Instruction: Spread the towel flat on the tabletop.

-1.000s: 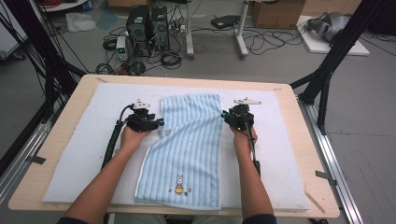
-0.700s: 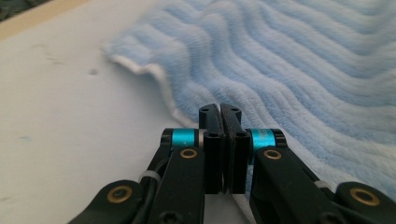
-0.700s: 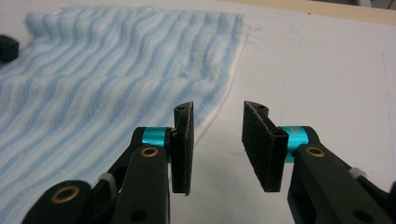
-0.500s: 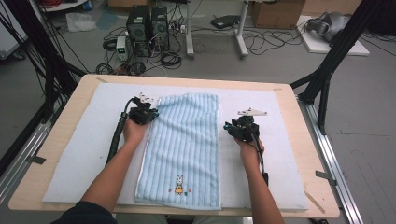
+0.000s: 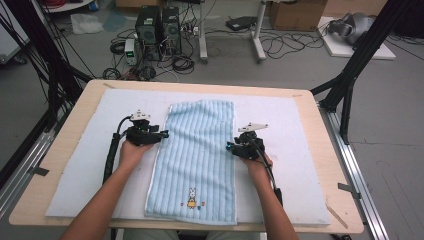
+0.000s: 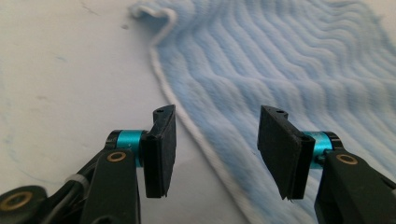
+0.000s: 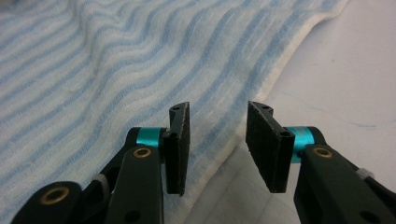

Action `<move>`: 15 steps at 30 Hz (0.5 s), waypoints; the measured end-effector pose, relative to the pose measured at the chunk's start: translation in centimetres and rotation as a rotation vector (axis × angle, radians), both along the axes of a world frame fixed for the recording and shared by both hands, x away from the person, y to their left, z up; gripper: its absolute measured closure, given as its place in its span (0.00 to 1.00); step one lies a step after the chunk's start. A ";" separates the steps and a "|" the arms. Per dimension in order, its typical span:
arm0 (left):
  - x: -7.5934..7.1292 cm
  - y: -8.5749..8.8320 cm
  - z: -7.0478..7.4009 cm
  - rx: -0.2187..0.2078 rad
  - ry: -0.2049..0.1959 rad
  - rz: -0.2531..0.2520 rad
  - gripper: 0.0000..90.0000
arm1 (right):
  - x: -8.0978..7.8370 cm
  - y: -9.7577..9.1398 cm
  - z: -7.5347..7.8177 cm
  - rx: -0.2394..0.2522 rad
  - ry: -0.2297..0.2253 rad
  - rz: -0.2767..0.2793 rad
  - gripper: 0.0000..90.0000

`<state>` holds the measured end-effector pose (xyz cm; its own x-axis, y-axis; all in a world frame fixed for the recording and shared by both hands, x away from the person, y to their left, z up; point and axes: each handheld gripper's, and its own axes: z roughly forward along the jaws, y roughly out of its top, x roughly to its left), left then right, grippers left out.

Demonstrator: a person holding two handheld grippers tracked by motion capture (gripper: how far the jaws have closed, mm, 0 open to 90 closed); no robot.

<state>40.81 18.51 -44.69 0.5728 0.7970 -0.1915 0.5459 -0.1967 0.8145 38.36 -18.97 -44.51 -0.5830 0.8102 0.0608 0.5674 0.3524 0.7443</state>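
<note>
A light blue striped towel (image 5: 200, 155) with a small rabbit motif near its front edge lies flat on a white mat (image 5: 90, 165). My left gripper (image 5: 164, 134) sits at the towel's left edge, jaws pointing right. In the left gripper view the gripper (image 6: 218, 112) is open and has just been opening; the white hem of the towel (image 6: 289, 60) runs between the jaws, untouched. My right gripper (image 5: 229, 146) is at the towel's right edge, pointing left. Seen in its own view, that gripper (image 7: 219, 107) is open and widening, above the hem of the towel (image 7: 116, 60).
The mat covers most of a wooden table (image 5: 56, 165). Beyond the far edge, computer towers (image 5: 159, 25) and cables lie on the floor. Black frame legs (image 5: 350, 75) stand at the right and left of the table.
The left gripper went toward the towel's far left corner, then came back nearer the person. The right gripper slid along the right edge toward the person. The towel lies as before.
</note>
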 end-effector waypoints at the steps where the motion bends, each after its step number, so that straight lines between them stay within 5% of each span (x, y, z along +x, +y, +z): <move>1: -0.4 -0.2 0.0 0.008 0.004 -0.024 0.53 | 0.0 0.1 -0.1 -0.004 0.007 0.008 0.66; 5: -0.9 -1.1 -0.3 0.047 0.024 -0.079 0.53 | 0.1 0.0 -0.2 -0.003 0.006 0.005 0.72; 8: -1.3 -1.7 -0.2 0.153 -0.037 -0.066 0.66 | 0.3 -0.3 -0.2 0.009 0.016 -0.010 0.95; 10: -1.1 -1.6 -0.3 0.137 -0.036 -0.072 0.95 | 0.4 -0.3 -0.3 0.018 0.012 -0.028 0.96; 15: 0.1 -2.1 -0.3 0.152 -0.059 -0.018 0.98 | 1.8 -0.4 -0.4 0.004 -0.030 -0.098 0.96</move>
<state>40.86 16.42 -44.99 0.5943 0.8035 -0.0347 0.4929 -0.3298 0.8051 40.15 -19.32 -44.95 -0.5026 0.8631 0.0482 0.5763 0.2930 0.7629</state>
